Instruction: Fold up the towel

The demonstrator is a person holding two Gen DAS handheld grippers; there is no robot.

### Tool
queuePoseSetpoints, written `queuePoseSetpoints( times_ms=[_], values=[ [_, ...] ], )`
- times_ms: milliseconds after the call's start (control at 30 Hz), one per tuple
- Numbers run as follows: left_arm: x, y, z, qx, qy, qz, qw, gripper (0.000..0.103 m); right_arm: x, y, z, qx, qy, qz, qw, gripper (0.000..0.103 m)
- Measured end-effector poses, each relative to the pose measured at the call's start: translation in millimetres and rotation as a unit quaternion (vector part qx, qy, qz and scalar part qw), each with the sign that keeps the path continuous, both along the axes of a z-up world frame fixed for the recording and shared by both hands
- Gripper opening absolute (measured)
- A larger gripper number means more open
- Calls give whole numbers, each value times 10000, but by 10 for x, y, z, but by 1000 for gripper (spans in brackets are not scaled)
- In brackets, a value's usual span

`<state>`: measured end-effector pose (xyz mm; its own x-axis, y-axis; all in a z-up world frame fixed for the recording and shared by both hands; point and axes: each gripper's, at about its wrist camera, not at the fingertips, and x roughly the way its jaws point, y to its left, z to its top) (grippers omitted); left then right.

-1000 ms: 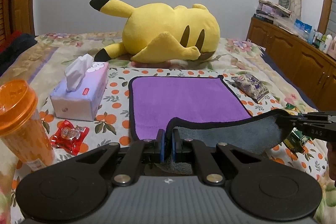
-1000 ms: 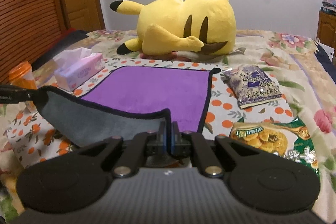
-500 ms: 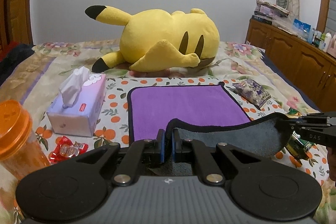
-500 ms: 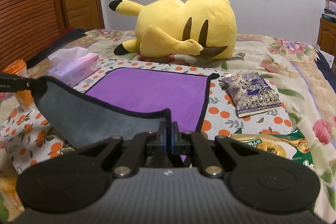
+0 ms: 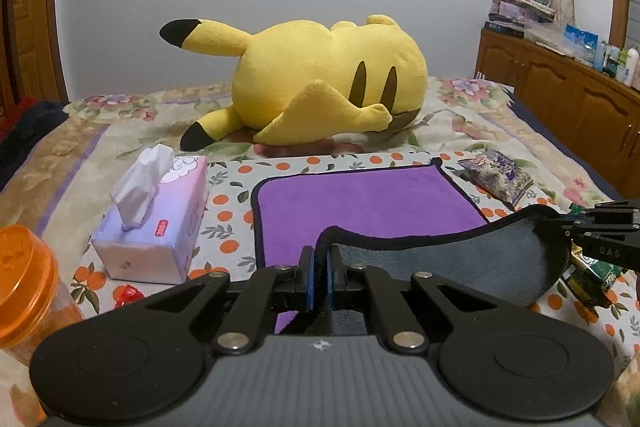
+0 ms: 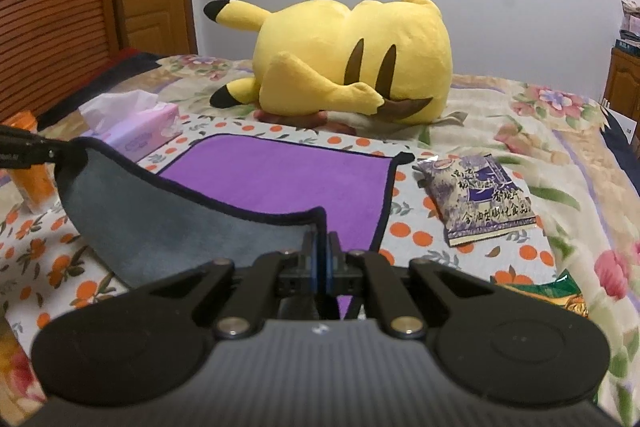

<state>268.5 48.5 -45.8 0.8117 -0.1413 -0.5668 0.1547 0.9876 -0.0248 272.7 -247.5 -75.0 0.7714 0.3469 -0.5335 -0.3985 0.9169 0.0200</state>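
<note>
A towel, purple on top (image 5: 360, 199) and grey underneath (image 5: 460, 259), lies on the bed with a black hem. My left gripper (image 5: 320, 267) is shut on its near left corner. My right gripper (image 6: 320, 251) is shut on its near right corner. Both corners are lifted, so the near edge hangs between them with the grey side (image 6: 160, 223) showing. The far half (image 6: 280, 175) still lies flat. The right gripper shows at the right edge of the left wrist view (image 5: 600, 227), and the left gripper at the left edge of the right wrist view (image 6: 24, 151).
A big yellow plush (image 5: 320, 87) lies behind the towel. A tissue box (image 5: 156, 223) and an orange-lidded cup (image 5: 24, 287) stand at the left. A purple snack bag (image 6: 480, 199) and a green snack bag (image 5: 588, 275) lie at the right. A wooden cabinet (image 5: 568, 95) stands far right.
Both grippers have risen and carried the near towel edge up and forward over the purple side. The flat purple area looks shorter.
</note>
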Motion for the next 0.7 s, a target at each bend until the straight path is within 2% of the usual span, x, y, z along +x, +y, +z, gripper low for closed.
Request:
queuePoseSetpoints(
  times_ms=[700],
  values=[
    [102, -28, 28, 217, -112, 65, 9997, 26, 80, 9, 68, -94, -214, 5, 9997, 5]
  ],
)
